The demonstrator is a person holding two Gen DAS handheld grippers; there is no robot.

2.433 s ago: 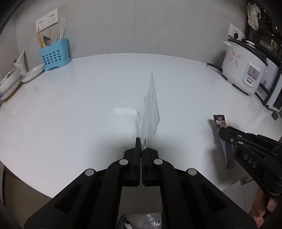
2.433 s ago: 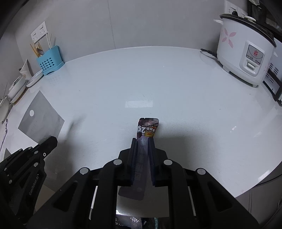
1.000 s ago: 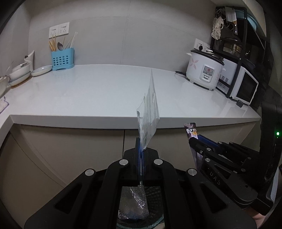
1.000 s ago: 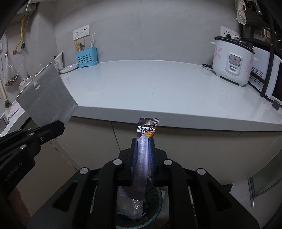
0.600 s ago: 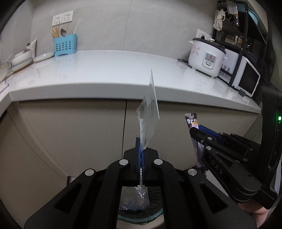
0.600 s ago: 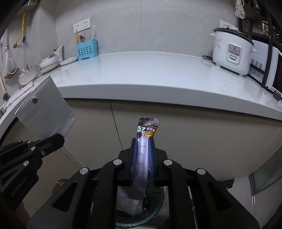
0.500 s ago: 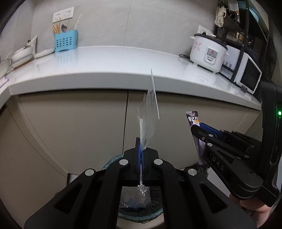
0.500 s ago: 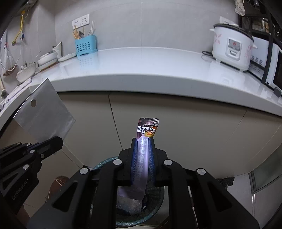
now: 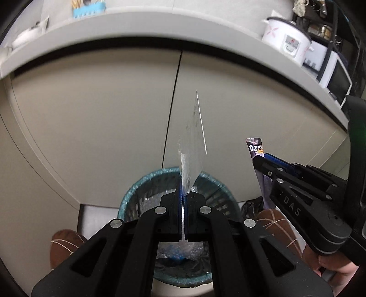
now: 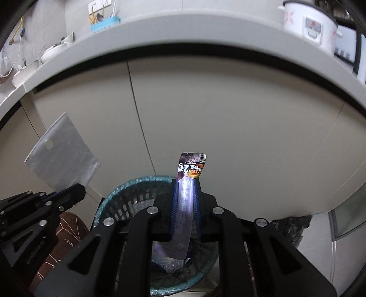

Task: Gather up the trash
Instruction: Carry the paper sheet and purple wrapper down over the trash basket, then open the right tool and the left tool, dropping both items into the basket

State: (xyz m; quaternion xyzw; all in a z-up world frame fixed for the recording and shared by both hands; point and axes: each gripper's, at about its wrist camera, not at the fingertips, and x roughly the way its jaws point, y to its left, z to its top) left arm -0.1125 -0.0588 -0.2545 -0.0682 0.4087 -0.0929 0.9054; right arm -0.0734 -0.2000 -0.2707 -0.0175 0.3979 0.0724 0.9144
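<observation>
My left gripper [image 9: 183, 196] is shut on a flat silver foil pouch [image 9: 193, 148], seen edge-on here and as a grey sheet with a hang hole in the right wrist view [image 10: 61, 153]. It hangs over a teal mesh trash bin [image 9: 146, 189] lined with a bag and holding crumpled wrappers. My right gripper [image 10: 185, 185] is shut on a purple snack sachet [image 10: 191, 165], also over the bin [image 10: 119, 196]. The sachet [image 9: 255, 147] and right gripper [image 9: 263, 160] show at the right of the left wrist view.
Beige cabinet doors [image 9: 114, 109] stand behind the bin under the white countertop edge [image 9: 141, 25]. A rice cooker [image 10: 308, 20] and a blue utensil holder [image 10: 105, 22] sit on top. Brown slippers [image 9: 66, 242] and a black bag [image 10: 290, 228] are on the floor beside the bin.
Both grippers have dropped from countertop height to below the counter edge and tilted down. The trash bin has come fully into view under them. Both still hold their trash.
</observation>
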